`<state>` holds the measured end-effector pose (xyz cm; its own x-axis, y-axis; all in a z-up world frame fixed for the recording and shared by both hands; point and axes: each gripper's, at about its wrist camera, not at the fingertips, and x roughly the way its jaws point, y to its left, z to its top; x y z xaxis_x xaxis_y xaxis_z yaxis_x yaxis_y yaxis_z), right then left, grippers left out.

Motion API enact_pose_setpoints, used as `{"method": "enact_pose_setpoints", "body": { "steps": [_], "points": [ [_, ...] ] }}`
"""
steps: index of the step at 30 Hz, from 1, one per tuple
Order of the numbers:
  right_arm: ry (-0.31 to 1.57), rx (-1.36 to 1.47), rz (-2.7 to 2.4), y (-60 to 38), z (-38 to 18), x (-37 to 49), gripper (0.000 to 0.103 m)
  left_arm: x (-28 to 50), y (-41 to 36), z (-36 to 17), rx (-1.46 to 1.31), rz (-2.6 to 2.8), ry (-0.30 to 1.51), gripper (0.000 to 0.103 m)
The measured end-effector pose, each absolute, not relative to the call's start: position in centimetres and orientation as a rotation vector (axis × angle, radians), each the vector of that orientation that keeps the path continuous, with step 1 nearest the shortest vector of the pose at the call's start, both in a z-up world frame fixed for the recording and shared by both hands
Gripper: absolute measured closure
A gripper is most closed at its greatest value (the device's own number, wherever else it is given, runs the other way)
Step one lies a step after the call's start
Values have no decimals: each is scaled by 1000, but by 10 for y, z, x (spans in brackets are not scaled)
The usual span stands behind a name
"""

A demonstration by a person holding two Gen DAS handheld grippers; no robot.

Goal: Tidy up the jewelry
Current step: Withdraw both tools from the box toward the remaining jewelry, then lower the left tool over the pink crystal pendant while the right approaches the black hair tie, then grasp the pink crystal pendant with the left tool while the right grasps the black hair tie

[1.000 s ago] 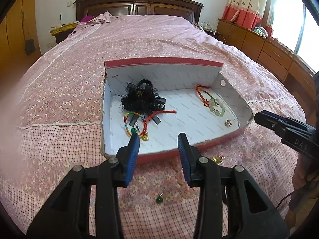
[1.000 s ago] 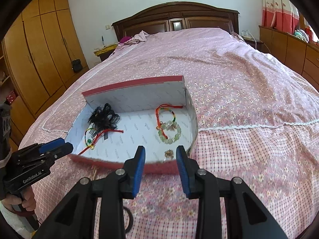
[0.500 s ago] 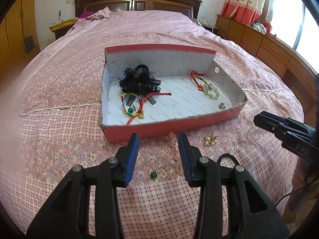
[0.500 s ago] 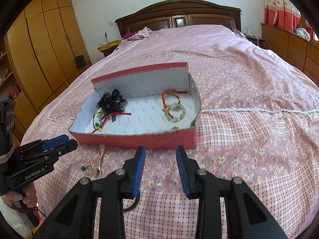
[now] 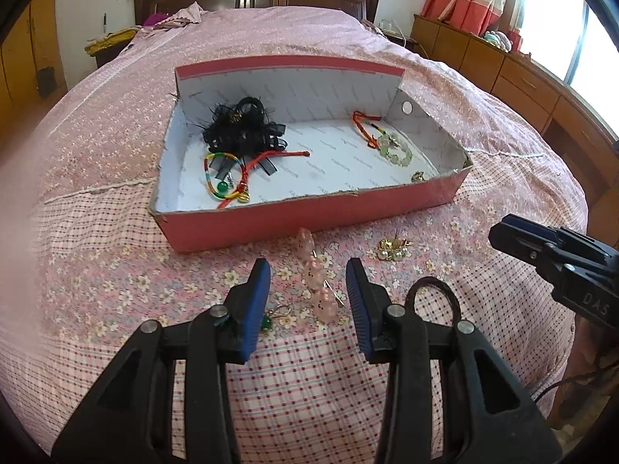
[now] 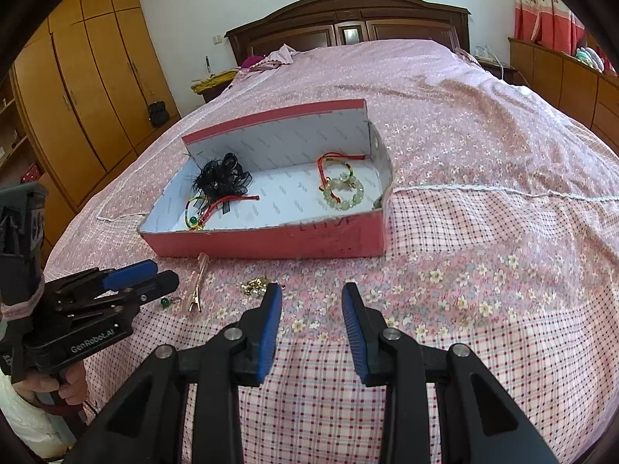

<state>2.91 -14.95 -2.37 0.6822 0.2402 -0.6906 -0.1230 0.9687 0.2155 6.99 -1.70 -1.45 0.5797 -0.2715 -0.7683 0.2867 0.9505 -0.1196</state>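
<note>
A red cardboard box (image 5: pixel 309 216) (image 6: pixel 271 241) lies on the pink bedspread. It holds a black hair tie (image 5: pixel 241 125), cord bracelets (image 5: pixel 224 178) and a green bead bracelet (image 5: pixel 394 150) (image 6: pixel 342 193). In front of the box lie a pink hair clip (image 5: pixel 317 278) (image 6: pixel 195 286), a green-stone earring (image 5: pixel 267 321) (image 6: pixel 165 302), a gold pearl brooch (image 5: pixel 392 249) (image 6: pixel 255 286) and a black hair loop (image 5: pixel 433 294). My left gripper (image 5: pixel 307 290) (image 6: pixel 131 274) is open, with the pink clip between its fingers. My right gripper (image 6: pixel 311 309) (image 5: pixel 514 232) is open and empty, just right of the brooch.
The bed's dark wooden headboard (image 6: pixel 348 19) stands far behind the box. Wooden wardrobes (image 6: pixel 77 96) line the left wall and low cabinets (image 5: pixel 503 77) the right wall under the window. The bed's near edge curves down at the bottom of both views.
Both grippers have pulled back from the box toward the near edge of the bed. The loose pieces in front of the box have come into view. Both grippers stay open.
</note>
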Motion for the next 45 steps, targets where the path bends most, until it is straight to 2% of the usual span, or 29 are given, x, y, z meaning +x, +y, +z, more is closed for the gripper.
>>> {"method": "enact_pose_setpoints", "body": {
  "steps": [23, 25, 27, 30, 45],
  "points": [
    [822, 202, 207, -159, -39, 31, 68, 80, -41, -48, 74, -293, 949, 73],
    [823, 201, 208, -158, -40, 31, 68, 80, -42, -49, 78, -290, 947, 76],
    [825, 199, 211, -157, -39, 31, 68, 82, -43, -50, 79, -289, 944, 90],
    [825, 195, 212, -156, -39, 31, 68, 83, -40, -49, 68, -291, 944, 95],
    [835, 169, 241, -144, -40, 27, 68, 70, -10, -21, 6, -285, 887, 97]
  ]
}}
